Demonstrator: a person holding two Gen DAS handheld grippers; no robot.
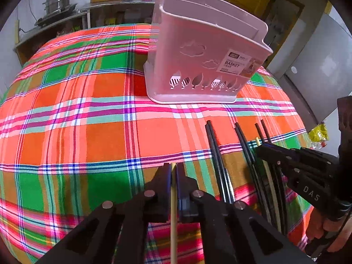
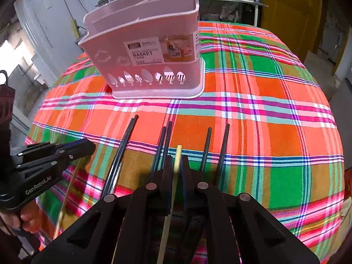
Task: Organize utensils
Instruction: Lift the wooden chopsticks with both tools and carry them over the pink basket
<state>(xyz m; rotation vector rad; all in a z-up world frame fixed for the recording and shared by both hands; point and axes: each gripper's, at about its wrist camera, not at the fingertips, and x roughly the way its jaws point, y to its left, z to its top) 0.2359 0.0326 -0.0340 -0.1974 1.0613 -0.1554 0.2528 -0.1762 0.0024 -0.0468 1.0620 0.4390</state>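
So each claw is clamped on one pale bamboo chopstick: the left claw (image 1: 173, 171) is pinched shut on its pale bamboo chopstick (image 1: 173, 209), and the right claw (image 2: 177, 165) is closed on a second pale chopstick (image 2: 176, 167). The pink plastic chopstick basket (image 1: 206, 61) is parked upright on the plaid-covered tabletop (image 1: 88, 110), empty as far as can be seen, with the black chopsticks (image 2: 129, 136) laid out in front of it. Both claws are angled steeply down toward the cloth. Probably best if each stick is lifted clear, tipped upright, and dropped into one compartment without the basket being nudged.
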